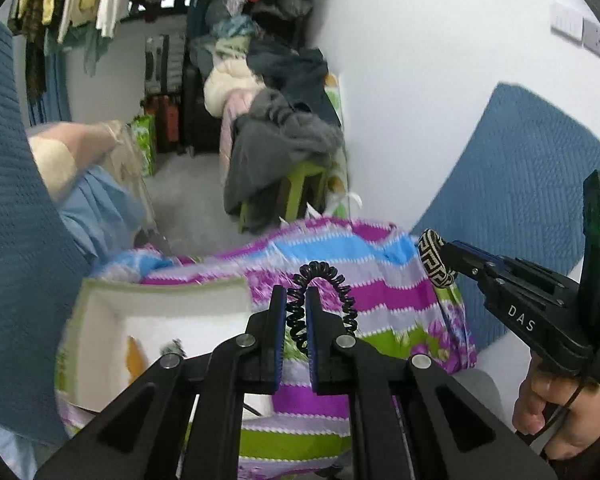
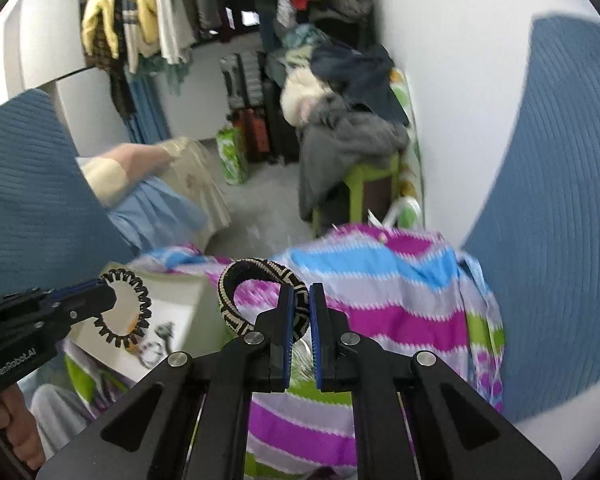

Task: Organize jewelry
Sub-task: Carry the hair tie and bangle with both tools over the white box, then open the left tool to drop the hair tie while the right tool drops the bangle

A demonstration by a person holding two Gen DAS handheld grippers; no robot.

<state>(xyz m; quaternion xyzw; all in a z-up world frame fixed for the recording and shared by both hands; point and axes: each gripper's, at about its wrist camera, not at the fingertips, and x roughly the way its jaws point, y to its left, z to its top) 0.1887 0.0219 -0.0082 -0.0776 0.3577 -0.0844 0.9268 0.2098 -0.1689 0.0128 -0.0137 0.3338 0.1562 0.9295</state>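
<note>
1. Left wrist view: the left tool (image 1: 296, 300) is clenched on a black spiral hair tie (image 1: 342, 296), whose coil arches up over the fingertips and hangs down between the blue pads (image 1: 278, 344).
2. Below and left of it lies a white tray (image 1: 160, 304) with a pale green rim on a striped floral cloth (image 1: 380, 280) of magenta, sky blue, green and white. The tray's contents are blurred; only an orange patch and a small dark shape show.
3. At the right edge a hand (image 1: 556, 412) holds the right tool (image 1: 446, 258), which grips a black-and-cream patterned woven bangle (image 1: 432, 258) above the cloth.
4. Right wrist view: the right tool (image 2: 300, 300) is closed on the woven bangle (image 2: 236, 280), pinching its rim so the ring stands out to the left of the fingers.
5. At the left, the left tool (image 2: 108, 296) carries the spiral hair tie (image 2: 136, 308) as an open loop above the white tray (image 2: 180, 292).
6. On the tray's floor a few small items show, too blurred to name.
7. A pile of clothes on a green stool (image 2: 364, 176) stands beyond the cloth (image 2: 380, 320).
</note>
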